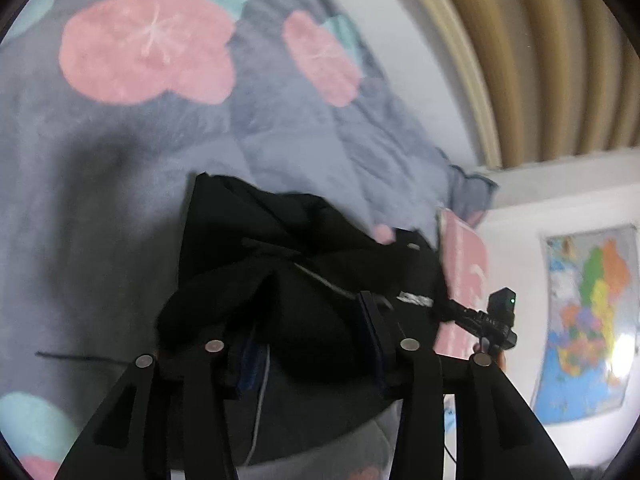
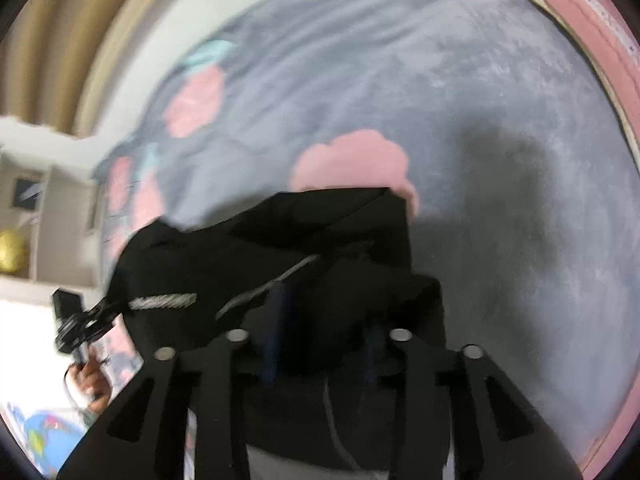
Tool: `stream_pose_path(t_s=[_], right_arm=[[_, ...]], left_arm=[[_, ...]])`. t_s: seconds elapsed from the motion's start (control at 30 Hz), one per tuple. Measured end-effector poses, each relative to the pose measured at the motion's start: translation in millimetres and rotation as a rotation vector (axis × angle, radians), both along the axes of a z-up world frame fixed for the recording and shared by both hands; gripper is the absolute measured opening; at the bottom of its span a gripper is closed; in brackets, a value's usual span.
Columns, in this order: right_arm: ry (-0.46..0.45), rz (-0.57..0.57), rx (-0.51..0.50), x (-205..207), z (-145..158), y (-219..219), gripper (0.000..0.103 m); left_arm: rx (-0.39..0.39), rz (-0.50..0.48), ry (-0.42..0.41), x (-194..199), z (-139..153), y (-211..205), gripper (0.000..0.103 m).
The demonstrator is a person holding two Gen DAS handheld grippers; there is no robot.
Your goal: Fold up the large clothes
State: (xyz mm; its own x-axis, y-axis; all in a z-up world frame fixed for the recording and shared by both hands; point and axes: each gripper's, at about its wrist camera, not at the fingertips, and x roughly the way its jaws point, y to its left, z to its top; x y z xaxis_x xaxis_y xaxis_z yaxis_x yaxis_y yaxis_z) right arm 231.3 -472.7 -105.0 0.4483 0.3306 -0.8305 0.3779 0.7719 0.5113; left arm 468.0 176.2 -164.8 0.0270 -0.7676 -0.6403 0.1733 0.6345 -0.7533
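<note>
A black garment [image 1: 288, 264] with a grey zip line hangs bunched above a grey blanket with pink flowers [image 1: 120, 152]. My left gripper [image 1: 308, 320] is shut on the garment's near edge, with cloth bulging between its fingers. My right gripper shows at the right in the left wrist view [image 1: 452, 308], pinching the garment's far end. In the right wrist view the right gripper [image 2: 320, 308] is shut on the black garment [image 2: 280, 256], and the left gripper [image 2: 110, 310] holds its other end at the left. The garment hangs between both grippers, lifted off the blanket [image 2: 480, 120].
The bed's pink edge [image 2: 580, 20] runs along the upper right in the right wrist view. A tan curtain [image 1: 540, 60], a white wall and a coloured map [image 1: 592, 320] stand beyond the bed. A shelf with a gold ball [image 2: 12, 250] is at the left.
</note>
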Motion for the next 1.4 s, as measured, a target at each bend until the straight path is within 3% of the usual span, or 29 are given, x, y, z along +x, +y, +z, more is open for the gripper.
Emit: stream_pose_path(t_s=[0.07, 0.2, 0.33, 0.43, 0.63, 0.73, 0.77, 0.8, 0.83, 0.87, 0.9, 0.93, 1.0, 1.1, 1.2, 1.3, 1.4], right_arm=[[-0.04, 0.005, -0.055, -16.6, 19.9, 1.1, 0.069], [-0.044, 0.014, -0.139, -22.1, 24.0, 6.1, 0.07], [0.01, 0.041, -0.277, -0.9, 1.0, 17.4, 0.07], [0.016, 0.06, -0.313, 20.8, -15.8, 16.5, 0.07], [0.027, 0.068, -0.298, 55.9, -50.9, -6.7, 0.07], [0.059, 0.078, -0.23, 72.6, -74.5, -15.3, 0.07], [0.063, 0.079, -0.197, 75.7, -80.5, -15.7, 0.067], [0.052, 0.086, -0.166, 78.0, -84.5, -13.5, 0.05], [0.055, 0.094, -0.194, 77.8, -83.1, -8.3, 0.045], [0.051, 0.1, -0.242, 76.4, -78.7, -2.9, 0.035], [0.04, 0.115, -0.315, 71.1, -70.4, 5.3, 0.024], [0.028, 0.116, -0.346, 66.3, -63.2, 9.6, 0.017], [-0.013, 0.09, -0.391, 52.7, -39.0, 13.8, 0.015], [-0.131, 0.056, -0.477, 37.3, 23.4, 22.6, 0.013], [-0.18, 0.051, -0.616, 49.3, 63.4, 36.1, 0.013], [-0.156, 0.028, -0.661, 75.5, 62.9, 31.5, 0.013], [-0.045, 0.011, -0.615, 108.5, 18.3, 16.7, 0.013]], left_arm=[[-0.007, 0.005, -0.046, -5.3, 15.4, 12.6, 0.058], [0.051, 0.083, -0.153, -9.2, 30.3, 29.3, 0.072], [0.211, 0.086, -0.164, 4.7, 4.5, 9.7, 0.072], [0.284, 0.056, -0.145, 19.5, -26.8, -9.0, 0.072], [0.237, 0.056, -0.085, 44.8, -64.0, -13.5, 0.072], [0.176, 0.042, -0.02, 55.8, -78.8, -22.5, 0.072], [0.165, 0.04, 0.001, 57.1, -84.7, -27.8, 0.072], [0.177, 0.048, 0.0, 57.1, -87.5, -31.6, 0.072], [0.191, 0.057, -0.013, 56.7, -86.9, -34.2, 0.062], [0.214, 0.065, -0.034, 53.1, -84.1, -35.2, 0.041], [0.235, 0.075, -0.059, 48.5, -79.8, -34.3, 0.031], [0.238, 0.092, -0.099, 39.8, -71.0, -29.5, 0.023], [0.203, 0.141, -0.161, 24.2, -50.1, -15.8, 0.014], [0.114, 0.198, -0.227, 13.0, -10.8, -4.8, 0.011], [0.123, 0.219, -0.356, 13.7, 37.6, -15.3, 0.011], [0.109, 0.251, -0.376, 37.3, 48.5, -24.5, 0.011], [0.193, 0.261, -0.323, 63.7, 16.1, -38.3, 0.011]])
